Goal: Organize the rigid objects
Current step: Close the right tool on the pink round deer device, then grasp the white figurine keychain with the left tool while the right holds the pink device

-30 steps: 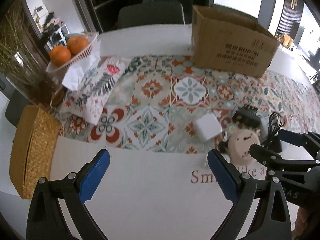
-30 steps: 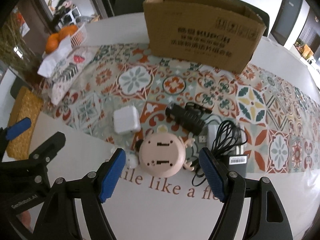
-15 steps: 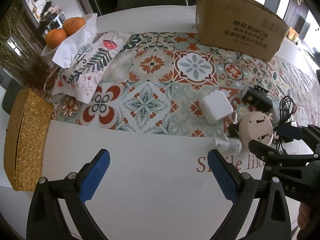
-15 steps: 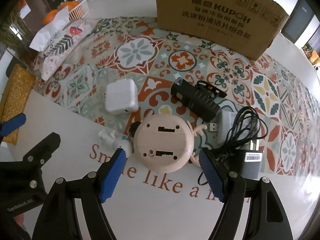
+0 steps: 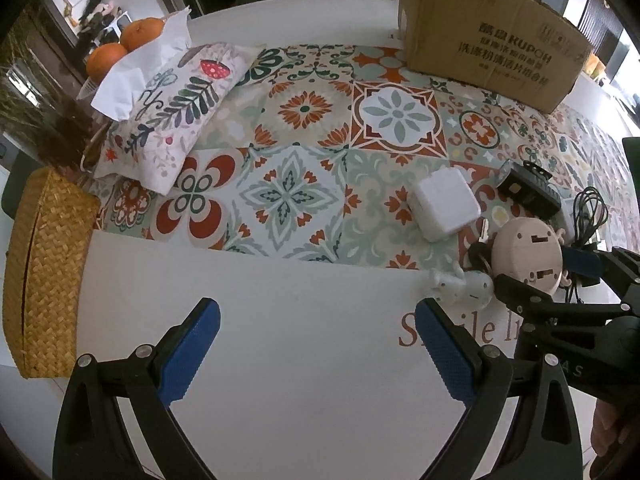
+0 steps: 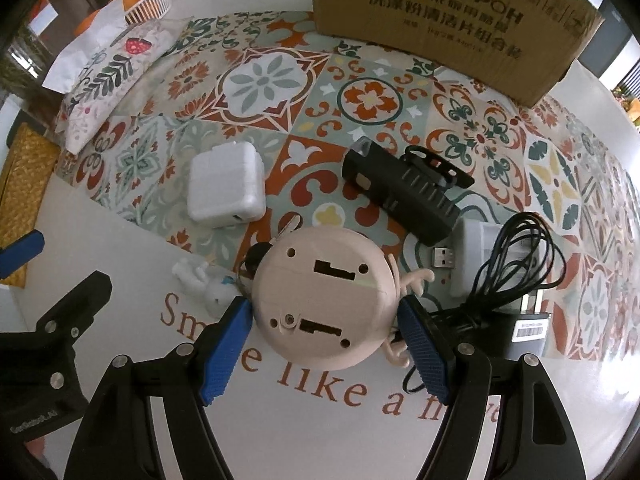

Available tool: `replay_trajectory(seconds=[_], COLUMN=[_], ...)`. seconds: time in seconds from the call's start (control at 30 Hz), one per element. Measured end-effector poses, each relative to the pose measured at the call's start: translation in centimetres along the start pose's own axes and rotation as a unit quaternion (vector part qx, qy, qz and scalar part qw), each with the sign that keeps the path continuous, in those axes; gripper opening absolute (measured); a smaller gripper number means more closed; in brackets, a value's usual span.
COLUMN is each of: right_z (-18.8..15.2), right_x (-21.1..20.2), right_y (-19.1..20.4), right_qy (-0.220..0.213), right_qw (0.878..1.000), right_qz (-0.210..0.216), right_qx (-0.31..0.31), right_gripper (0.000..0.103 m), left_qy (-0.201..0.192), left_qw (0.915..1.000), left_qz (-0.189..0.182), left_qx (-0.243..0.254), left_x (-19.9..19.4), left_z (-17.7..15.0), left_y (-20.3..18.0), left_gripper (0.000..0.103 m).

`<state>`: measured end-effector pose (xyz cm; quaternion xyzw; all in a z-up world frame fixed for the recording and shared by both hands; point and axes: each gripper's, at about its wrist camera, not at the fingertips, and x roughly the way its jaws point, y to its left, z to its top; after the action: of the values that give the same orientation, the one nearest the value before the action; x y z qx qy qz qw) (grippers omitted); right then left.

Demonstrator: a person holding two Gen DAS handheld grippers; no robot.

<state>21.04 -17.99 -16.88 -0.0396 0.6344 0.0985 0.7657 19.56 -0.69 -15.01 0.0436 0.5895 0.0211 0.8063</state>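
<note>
Right wrist: right tool (image 6: 324, 320) wide open, straddling pink round device (image 6: 324, 296).

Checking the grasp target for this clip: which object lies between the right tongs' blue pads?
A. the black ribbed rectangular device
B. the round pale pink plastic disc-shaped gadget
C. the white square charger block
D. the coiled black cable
B: in the right wrist view the round pale pink plastic disc-shaped gadget sits between the open right tongs, whose pads flank it.
</note>
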Motion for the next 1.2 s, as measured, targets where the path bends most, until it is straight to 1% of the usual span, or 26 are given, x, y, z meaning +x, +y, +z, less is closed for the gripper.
replay_trajectory(seconds=[0.33, 0.63, 0.9, 1.2], right_z=[1.3, 0.8, -0.5, -1.8], right_x=[1.8, 1.9, 1.1, -2.1], right_y=[0.3, 0.3, -0.2, -0.4], right_qy=[0.006, -0.001, -0.008, -0.033], right_qw=[1.000, 1.000, 1.000, 0.999], right_qz=[0.004, 0.005, 0.014, 0.014], right_qx=[0.006, 0.006, 0.012, 0.016], right_gripper=[0.074, 0.074, 0.074, 0.074], left_qy=[0.013, 0.017, 0.012, 0.000], left_qw=[0.9999, 0.9999, 0.9999, 0.9996], left_qz=[0.002, 0.002, -0.007, -0.023], left_qx=[-0.005, -0.002, 0.005, 0.015], left_x=[1.0, 1.3, 0.6, -1.4], left_z=[0.2, 0.0, -0.4, -0.7], left_y=[-0.1, -0.4, -0.8, -1.6], left_gripper=[0.099, 0.098, 0.097, 0.097])
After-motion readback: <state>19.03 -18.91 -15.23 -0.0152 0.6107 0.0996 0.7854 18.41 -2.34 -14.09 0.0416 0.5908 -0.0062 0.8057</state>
